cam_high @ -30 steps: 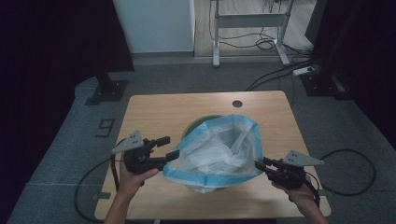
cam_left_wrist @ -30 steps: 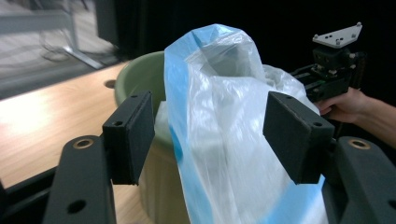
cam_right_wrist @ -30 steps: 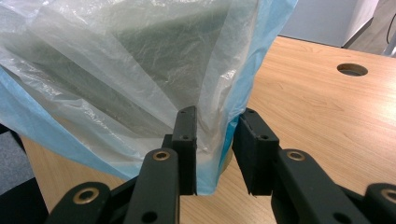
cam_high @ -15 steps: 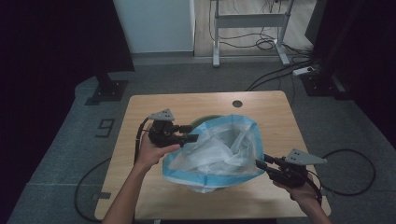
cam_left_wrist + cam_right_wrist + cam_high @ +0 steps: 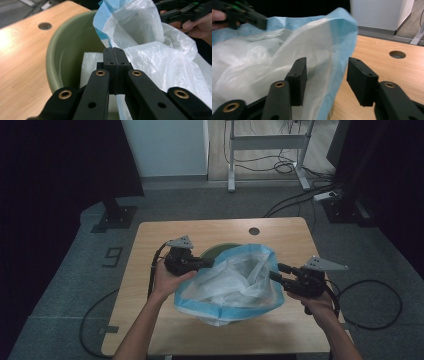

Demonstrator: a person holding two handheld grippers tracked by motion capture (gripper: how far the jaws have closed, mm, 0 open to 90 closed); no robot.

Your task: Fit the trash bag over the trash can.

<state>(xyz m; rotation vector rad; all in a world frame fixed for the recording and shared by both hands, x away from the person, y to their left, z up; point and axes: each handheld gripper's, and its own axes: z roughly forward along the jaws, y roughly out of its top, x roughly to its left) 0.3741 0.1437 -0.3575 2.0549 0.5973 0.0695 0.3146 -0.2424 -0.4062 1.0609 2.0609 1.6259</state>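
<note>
The left gripper (image 5: 207, 264) has just snapped closed at the far-left rim of the bag (image 5: 235, 282) — in its own view the jaws meet flush, pinching a thin fold of white plastic film right at the edge of the green bin (image 5: 65, 57). Over on the other side, the right gripper (image 5: 275, 272) has just been opening — its jaws stand apart with the bag's blue-edged rim between them, not pressed. The bag itself sits draped in the bin, mid-table (image 5: 150, 320).
</note>
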